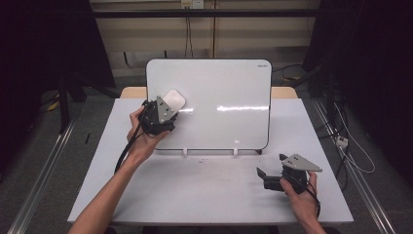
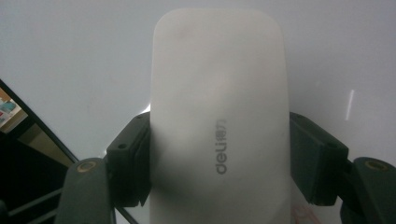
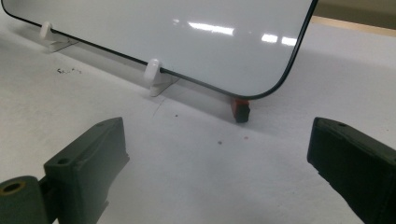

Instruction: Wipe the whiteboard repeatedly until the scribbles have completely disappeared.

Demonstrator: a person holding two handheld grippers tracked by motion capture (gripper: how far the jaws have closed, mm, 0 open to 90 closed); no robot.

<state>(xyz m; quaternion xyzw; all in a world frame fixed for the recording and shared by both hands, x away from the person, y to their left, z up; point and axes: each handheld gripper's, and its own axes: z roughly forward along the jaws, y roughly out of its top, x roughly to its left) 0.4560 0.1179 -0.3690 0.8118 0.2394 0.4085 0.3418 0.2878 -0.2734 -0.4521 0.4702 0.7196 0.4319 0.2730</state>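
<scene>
Your left gripper (image 2: 219, 154) is clamped on the white eraser (image 2: 219, 116), whose far end lies against the whiteboard (image 1: 229, 92) ahead of it. Your right gripper (image 3: 217, 172) sits with its jaws spread and nothing between them, low over the table (image 3: 187, 177), the whiteboard's lower corner just ahead.

**Three cameras around one board**

The high view looks forward and down from behind the person onto the pale rectangular table (image 1: 209, 195). The left gripper view sits very close, facing the glossy white black-rimmed whiteboard (image 2: 70, 56). The right gripper view looks low across the tabletop at that board's lower corner, shared with the high view.
</scene>
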